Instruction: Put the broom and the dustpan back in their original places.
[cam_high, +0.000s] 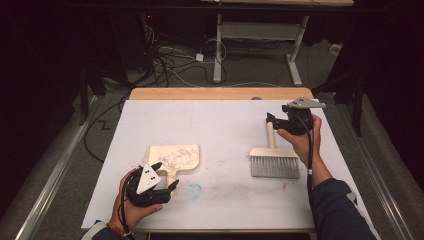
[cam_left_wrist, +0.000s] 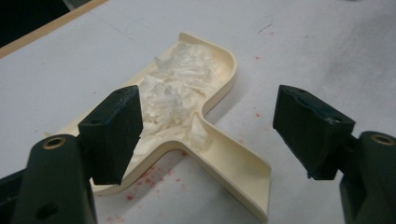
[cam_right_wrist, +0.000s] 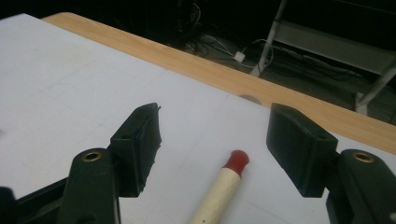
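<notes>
High view is showing a cream dustpan (cam_high: 175, 159) lying near the left, holding white scraps (cam_high: 176, 156), and a brush (cam_high: 274, 160) lying on the right, its handle pointing far.

Left gripper view is showing the left gripper (cam_left_wrist: 208, 133) hanging with jaws wide apart, the dustpan's handle running between them.

Right gripper view is showing the right gripper (cam_right_wrist: 215, 147) waiting with jaws apart, the brush's red-tipped handle (cam_right_wrist: 219, 189) lying between them, untouched.
</notes>
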